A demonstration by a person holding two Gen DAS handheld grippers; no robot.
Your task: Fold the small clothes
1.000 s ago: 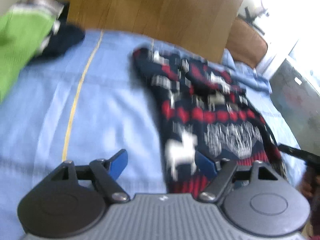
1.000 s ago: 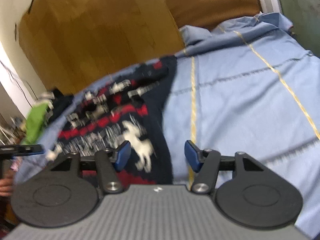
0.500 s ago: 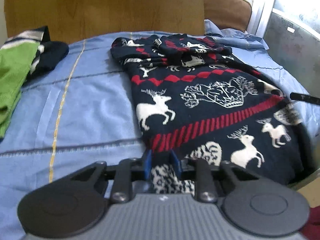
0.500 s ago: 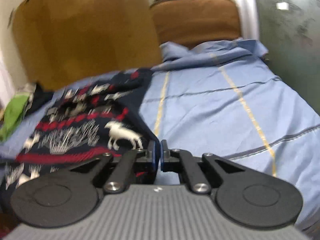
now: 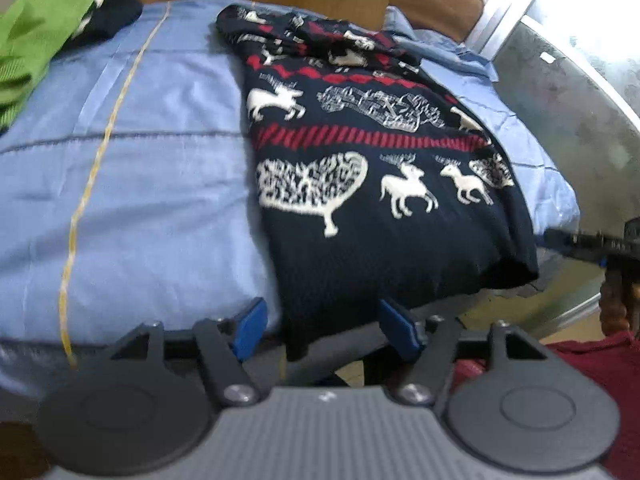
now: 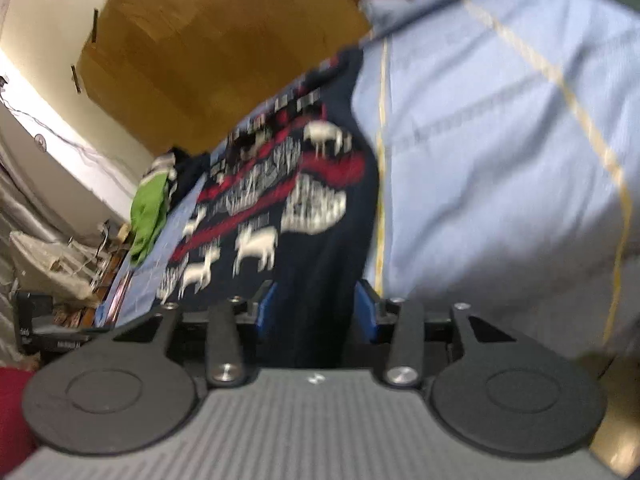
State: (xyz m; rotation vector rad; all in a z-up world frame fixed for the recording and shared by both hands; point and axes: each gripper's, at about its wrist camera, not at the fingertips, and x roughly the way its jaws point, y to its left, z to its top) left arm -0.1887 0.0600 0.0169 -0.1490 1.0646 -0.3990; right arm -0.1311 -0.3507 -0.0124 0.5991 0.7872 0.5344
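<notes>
Left wrist view: left gripper [image 5: 320, 324] jaws opening, hem of reindeer sweater [image 5: 360, 168] between pads, not pressed. Sweater flat on blue bedsheet [image 5: 152, 184]. Advice: let hem drop clean, smooth edge. Count: one sweater, one green garment [image 5: 32, 36].

Right wrist view: right gripper [image 6: 316, 312] jaws opening, sweater [image 6: 280, 208] edge between, blurred. One sweater, one green garment [image 6: 148, 216].

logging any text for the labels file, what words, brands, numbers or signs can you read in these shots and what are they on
No readable text in either view.
Sweater: only knitted reindeer, hearts and stripes, no letters.
Left gripper and right gripper: a tiny pale mark on each grey body, too small to read.
Metal panel: a small white sticker, too blurred to read.
Wall: faint marks near the top corner, unreadable.
</notes>
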